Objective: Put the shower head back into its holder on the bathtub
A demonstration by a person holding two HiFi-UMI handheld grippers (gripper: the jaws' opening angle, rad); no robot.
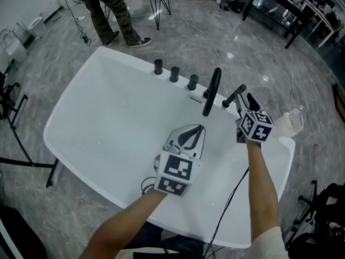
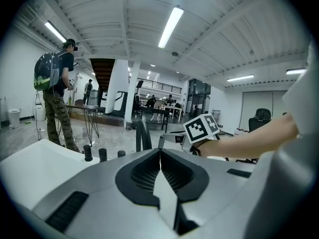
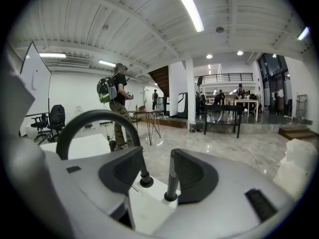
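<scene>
Shower head (image 1: pixel 234 96) stands in its holder (image 3: pixel 169 197) on bathtub (image 1: pixel 81 90) rim, just beside the arched faucet (image 1: pixel 212 91). Right gripper (image 1: pixel 247 102) jaws wide apart, shower head stem between them, not clamped. Left gripper (image 1: pixel 200 127) jaws together, empty, over the tub.

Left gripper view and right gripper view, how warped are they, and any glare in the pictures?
Left gripper view: strong fisheye with a black round border; the ceiling light is bright. Right gripper view: same fisheye, the ceiling beams curve. Head view: milder bending at the edges, lamp reflections on the glossy floor, bathtub evenly lit without hard shadows.
</scene>
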